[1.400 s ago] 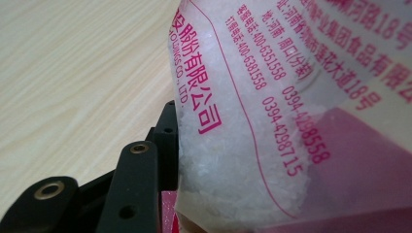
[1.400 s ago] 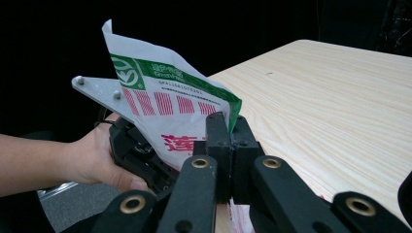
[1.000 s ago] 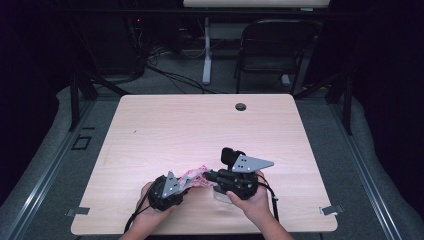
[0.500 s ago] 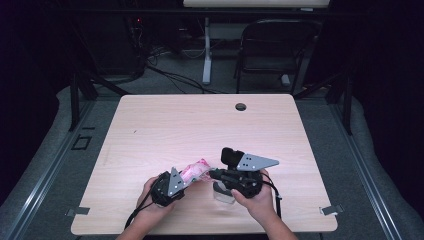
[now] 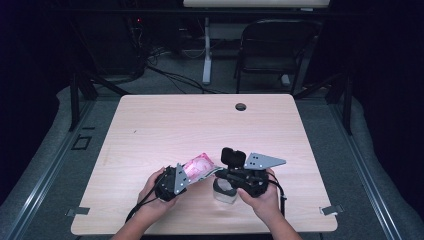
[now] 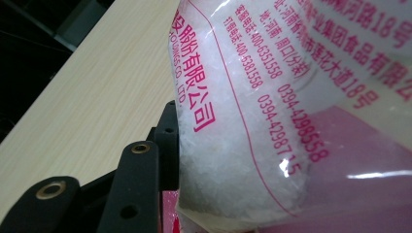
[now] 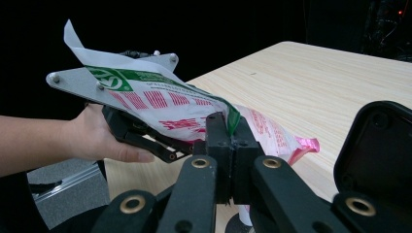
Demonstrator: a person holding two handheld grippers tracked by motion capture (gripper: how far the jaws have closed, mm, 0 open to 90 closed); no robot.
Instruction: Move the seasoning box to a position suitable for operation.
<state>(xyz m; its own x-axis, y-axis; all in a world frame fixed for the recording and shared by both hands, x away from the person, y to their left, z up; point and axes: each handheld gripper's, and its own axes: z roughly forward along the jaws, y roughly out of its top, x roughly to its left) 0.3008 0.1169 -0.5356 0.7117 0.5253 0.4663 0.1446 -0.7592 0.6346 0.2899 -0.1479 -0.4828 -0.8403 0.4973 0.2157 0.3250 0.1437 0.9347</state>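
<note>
Plastic bag of white crystals (image 5: 198, 167), pink print, held off the table (image 5: 150, 130) between both grippers, above a clear jar (image 5: 224, 191). Left gripper (image 5: 186, 176): jaws clamped on the bag's full body. Right gripper (image 7: 229, 130): jaws pinched tight on the bag's green-edged top corner. To pour well, probably: tilt slowly, mouth directly over jar, corner grip firm

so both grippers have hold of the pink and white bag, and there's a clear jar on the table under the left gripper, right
Not quite: the clear jar stands under the right gripper, not the left, as the high view shows. The rest holds: the left gripper and the right both grip the pink and white bag.
</note>
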